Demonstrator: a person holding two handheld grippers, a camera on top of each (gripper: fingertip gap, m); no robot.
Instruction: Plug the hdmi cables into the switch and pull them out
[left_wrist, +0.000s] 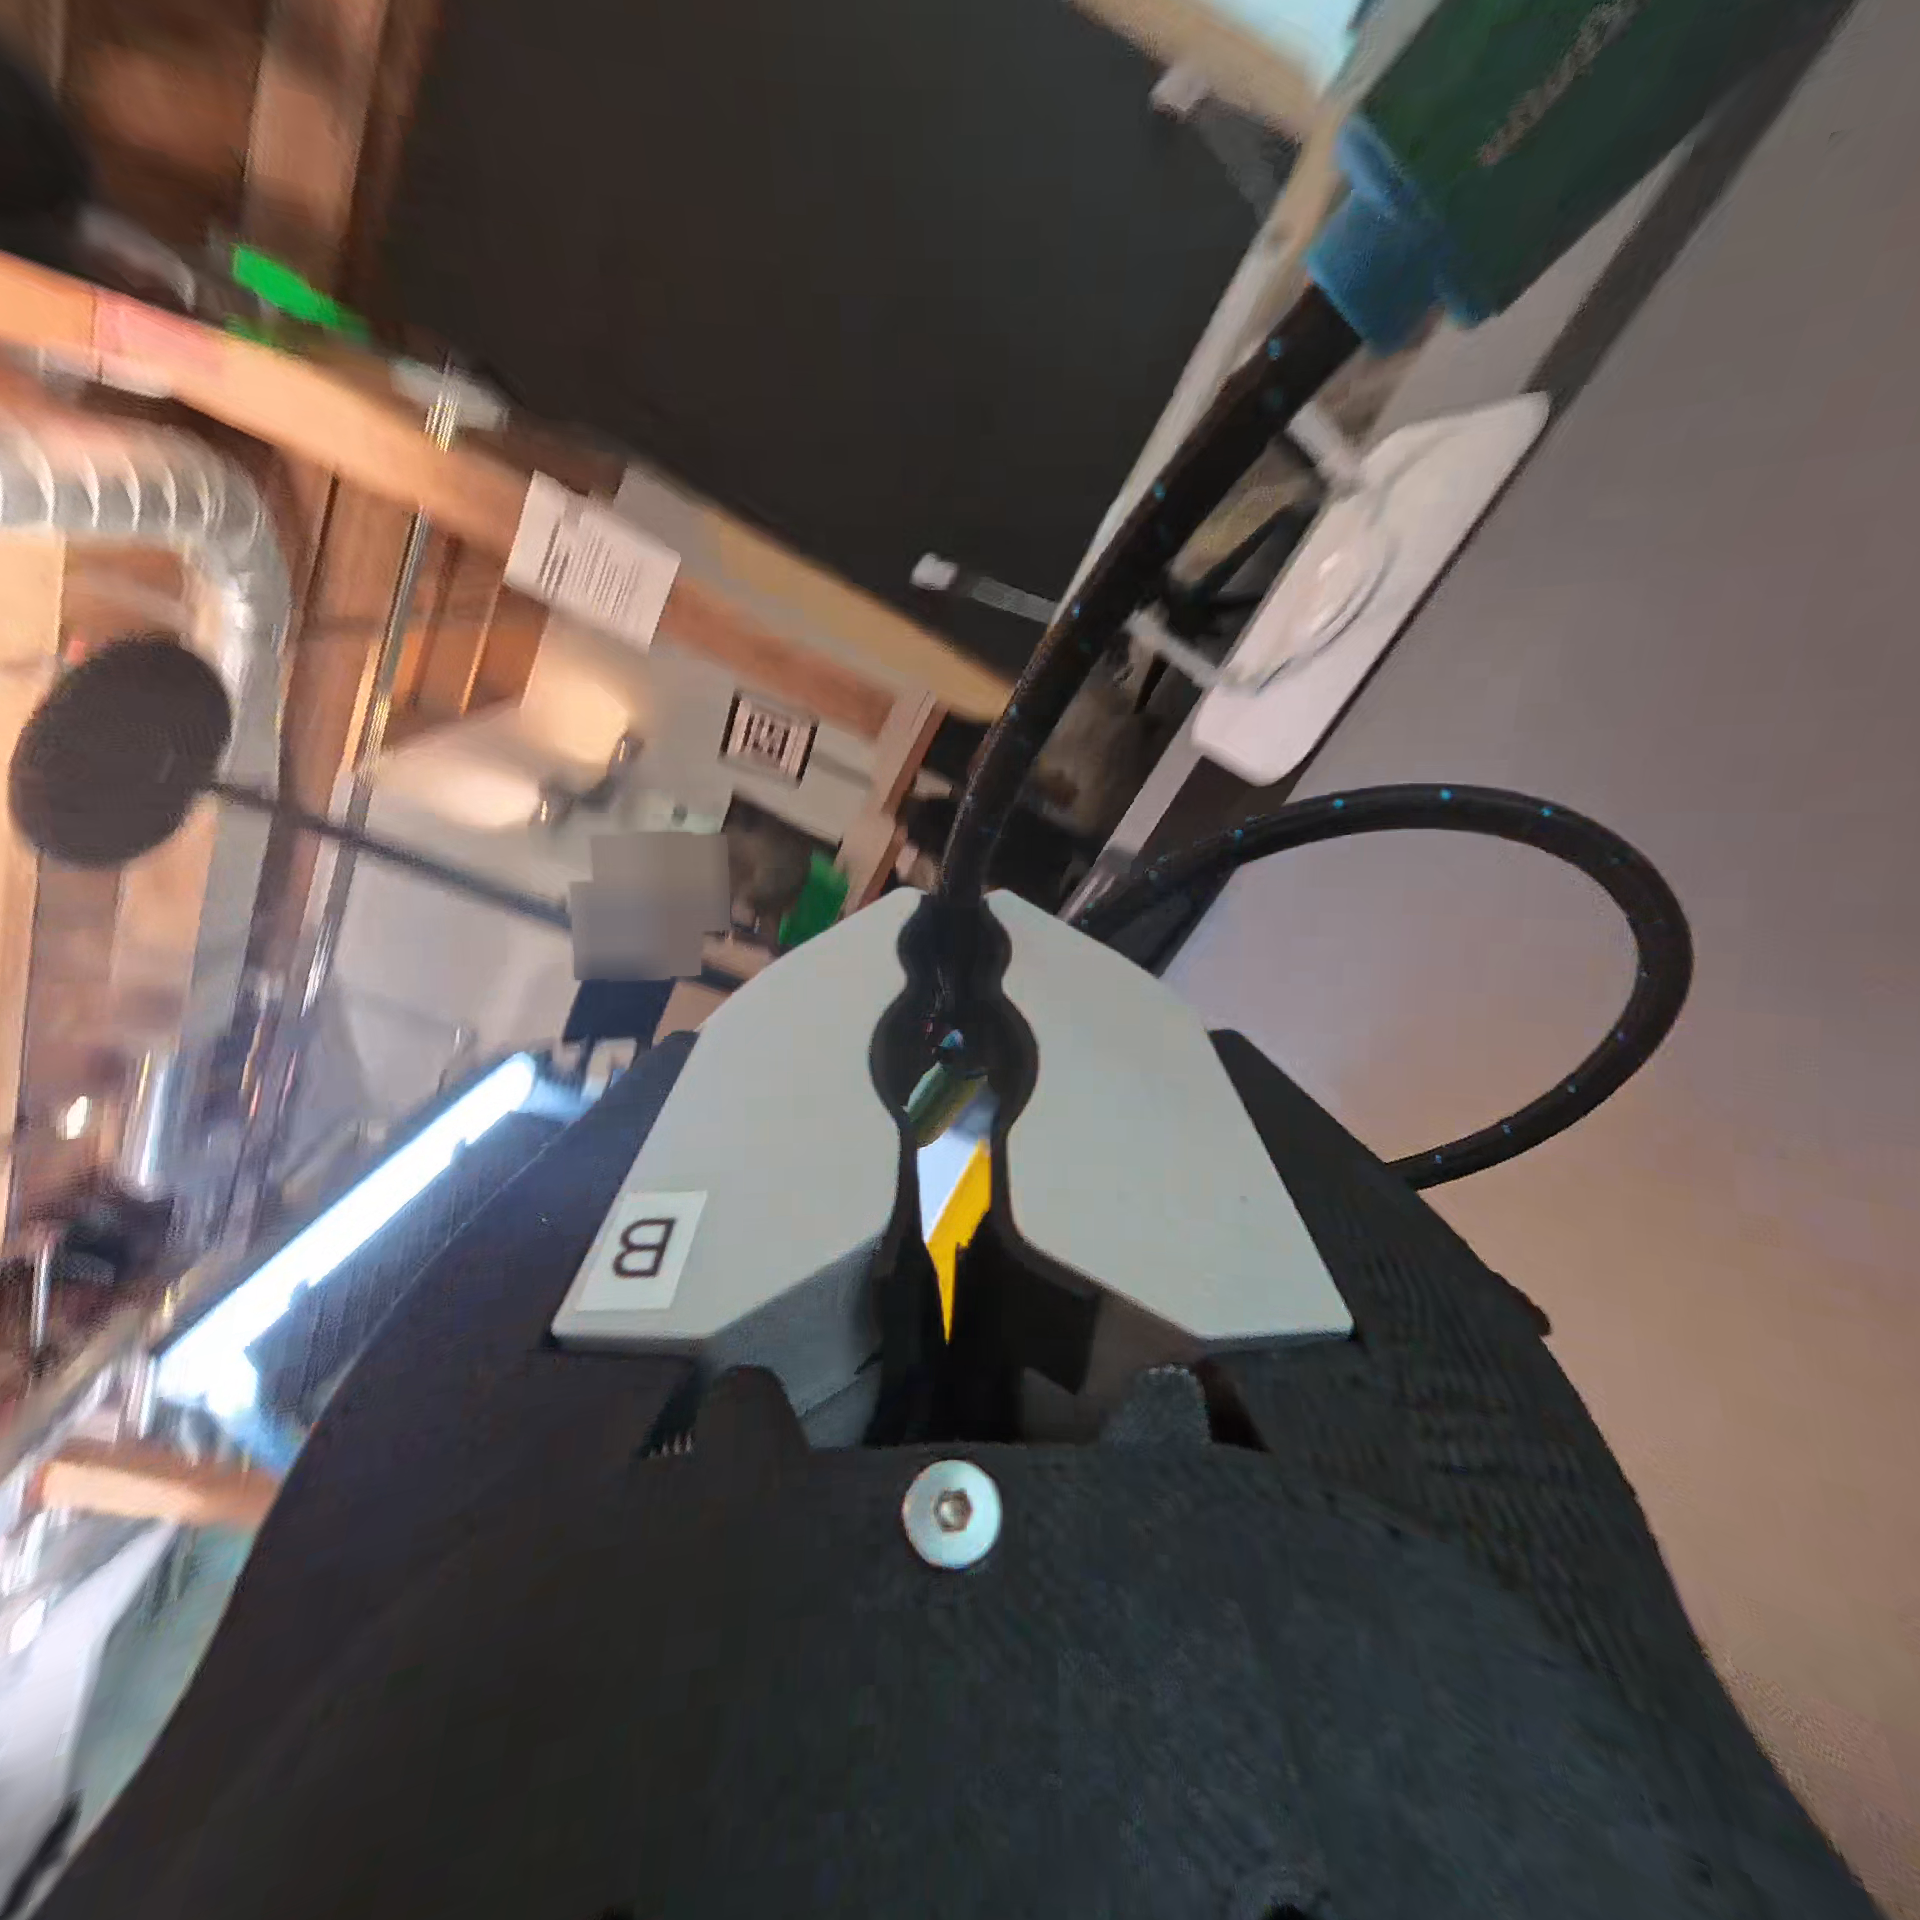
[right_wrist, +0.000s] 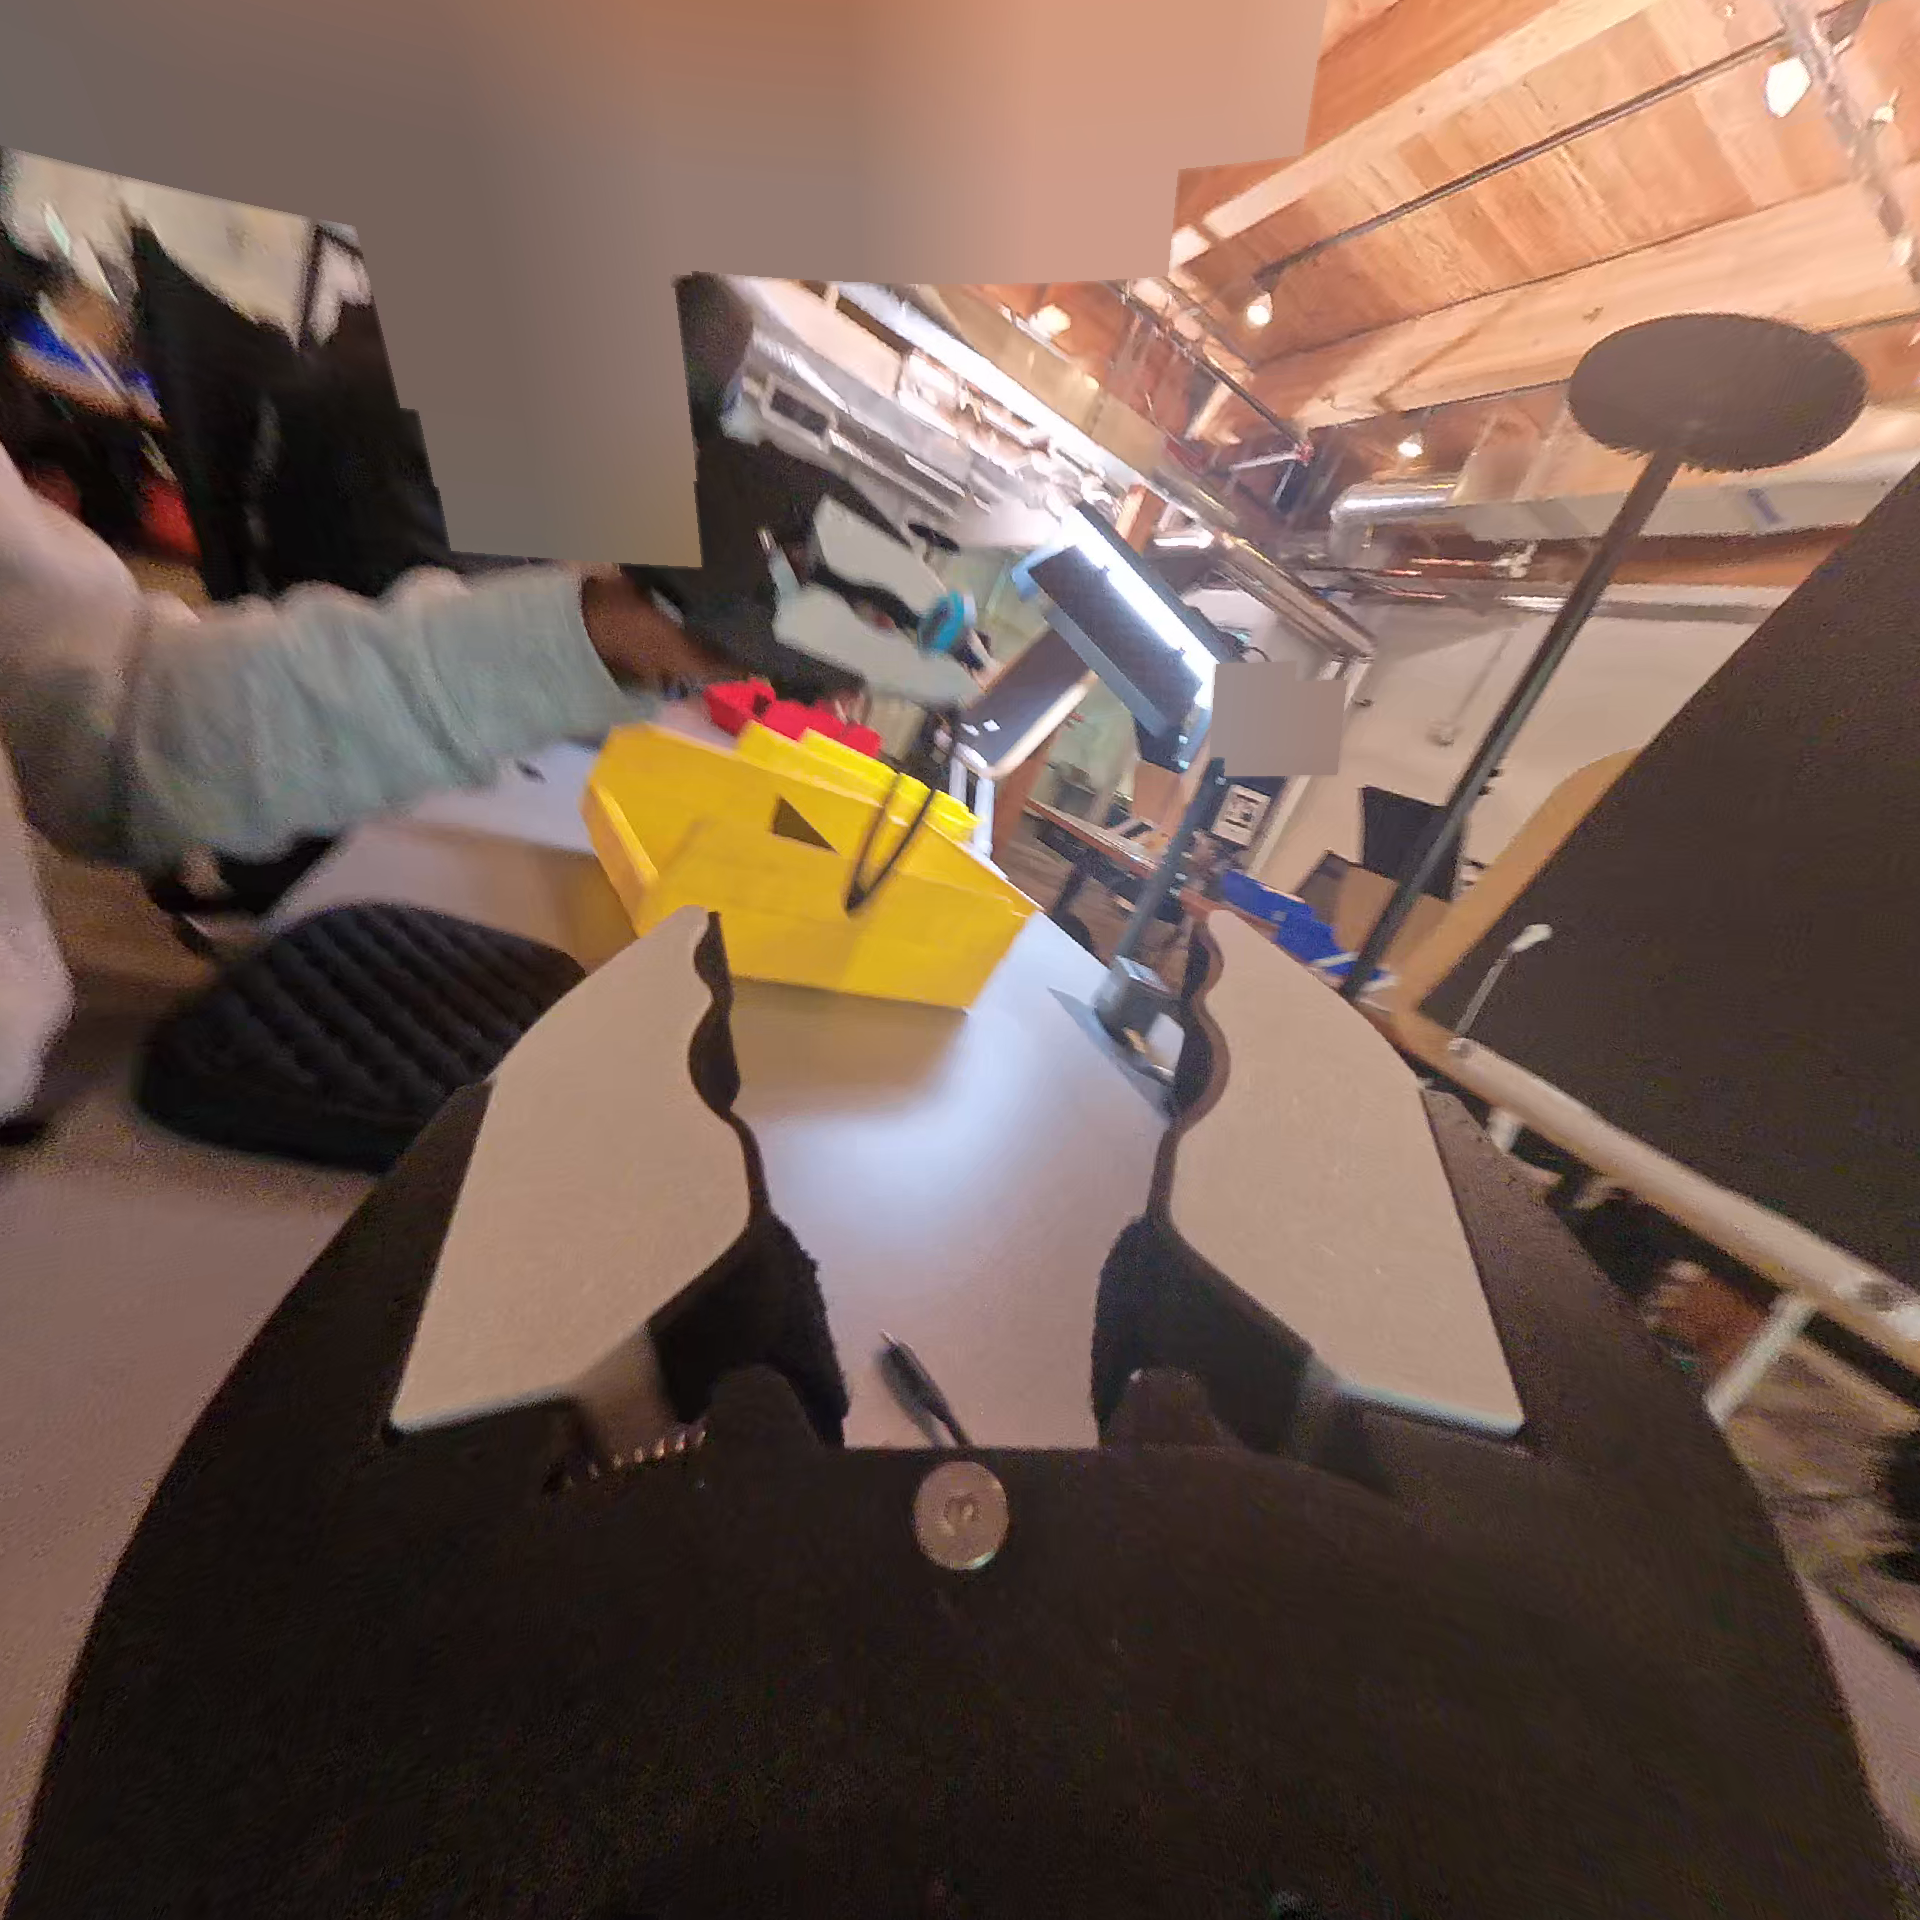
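Note:
In the left wrist view my left gripper (left_wrist: 954, 904) is shut on a black braided HDMI cable (left_wrist: 1143, 540). The cable runs up and right from the fingertips to a blue plug (left_wrist: 1371, 260), which meets the green switch box (left_wrist: 1538, 135) at the top right. I cannot tell whether the plug is seated. A second black cable (left_wrist: 1621, 883) loops over the grey table (left_wrist: 1714, 1039) at the right. In the right wrist view my right gripper (right_wrist: 956, 935) is open and empty above the grey table (right_wrist: 935, 1164). The cables and the switch do not show there.
A white plate (left_wrist: 1361, 592) lies beside the held cable. A yellow bin (right_wrist: 790, 862), red bins (right_wrist: 790, 712), a black cushion (right_wrist: 343, 1018), a pen (right_wrist: 920, 1387) and a lamp stand base (right_wrist: 1127, 1003) are on the table. A person's sleeve (right_wrist: 343, 696) reaches over the bins. A black panel (right_wrist: 1714, 935) stands at right.

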